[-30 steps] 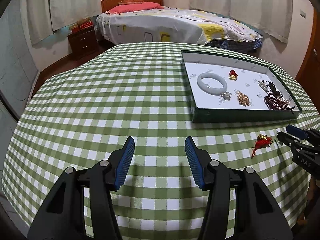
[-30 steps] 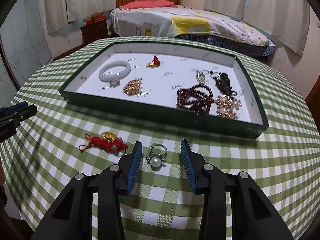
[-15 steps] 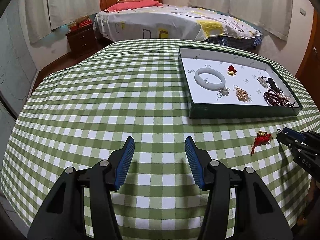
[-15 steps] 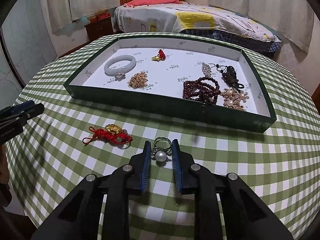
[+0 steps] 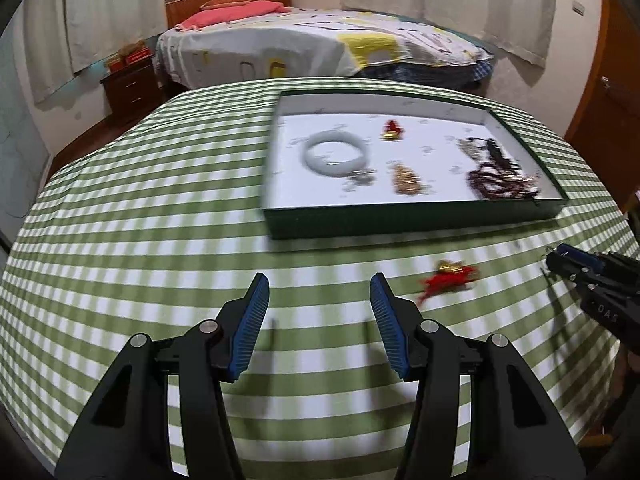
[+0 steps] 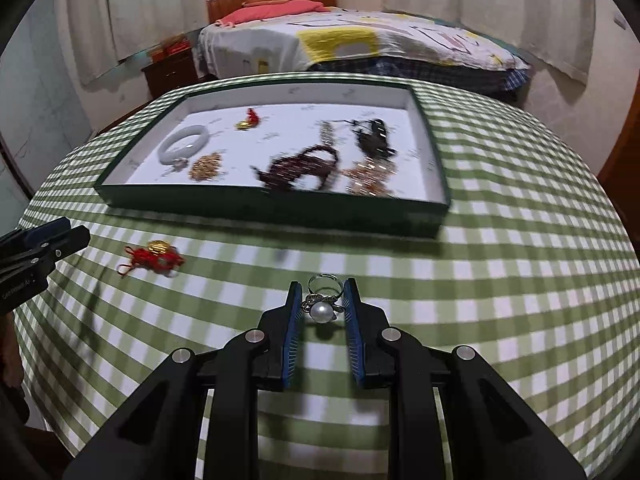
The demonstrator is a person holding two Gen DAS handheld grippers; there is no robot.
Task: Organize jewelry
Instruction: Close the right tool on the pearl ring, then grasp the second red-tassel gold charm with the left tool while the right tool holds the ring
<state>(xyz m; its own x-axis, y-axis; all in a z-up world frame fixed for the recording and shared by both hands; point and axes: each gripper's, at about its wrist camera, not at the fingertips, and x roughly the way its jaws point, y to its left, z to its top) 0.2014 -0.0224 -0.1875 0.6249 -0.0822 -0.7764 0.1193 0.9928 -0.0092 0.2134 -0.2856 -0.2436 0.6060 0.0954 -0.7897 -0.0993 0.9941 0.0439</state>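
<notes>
The right gripper (image 6: 322,300) held the pearl ring (image 6: 323,307) in narrow jaws at lower centre, probably to carry it into the tray (image 6: 276,204); the left gripper (image 5: 319,294) waited with wide, empty jaws.

Ahead of my fingers (image 6: 295,312) the green-checked desk (image 6: 520,280) lies open; the dark green shallow tray's near wall (image 6: 272,210) blocks a low approach, with the red tasselled charm (image 6: 154,258) lying to the left.

Red charm (image 5: 450,278) beside green tray (image 5: 408,226)
</notes>
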